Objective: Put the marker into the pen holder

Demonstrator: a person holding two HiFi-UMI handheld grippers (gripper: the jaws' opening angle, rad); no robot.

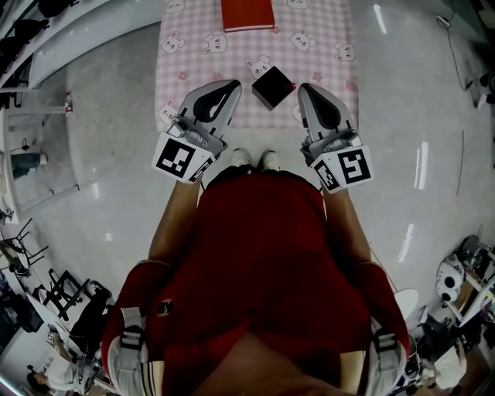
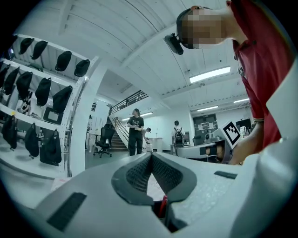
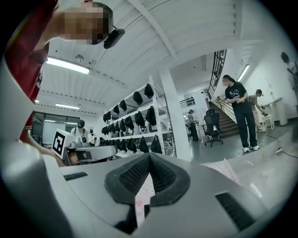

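Observation:
A black square pen holder [image 1: 272, 87] stands on the pink checked cloth [image 1: 317, 31] near the table's front edge. No marker shows in any view. My left gripper [image 1: 232, 83] is held just left of the holder, my right gripper [image 1: 304, 87] just right of it, both above the cloth's near edge. In the left gripper view the left gripper [image 2: 152, 154] has its ribbed pads meeting at the tip. A thin red sliver [image 2: 163, 206] shows low in the gap behind them; I cannot tell what it is. The right gripper [image 3: 149, 155] is shut with nothing between its pads.
A red book [image 1: 247, 14] lies at the far side of the cloth. Shiny grey floor [image 1: 108, 116] surrounds the small table. Shelves with black bags [image 2: 42, 88] stand in the room, and people stand by a staircase [image 3: 237, 111]. My red shirt [image 1: 263, 255] fills the lower head view.

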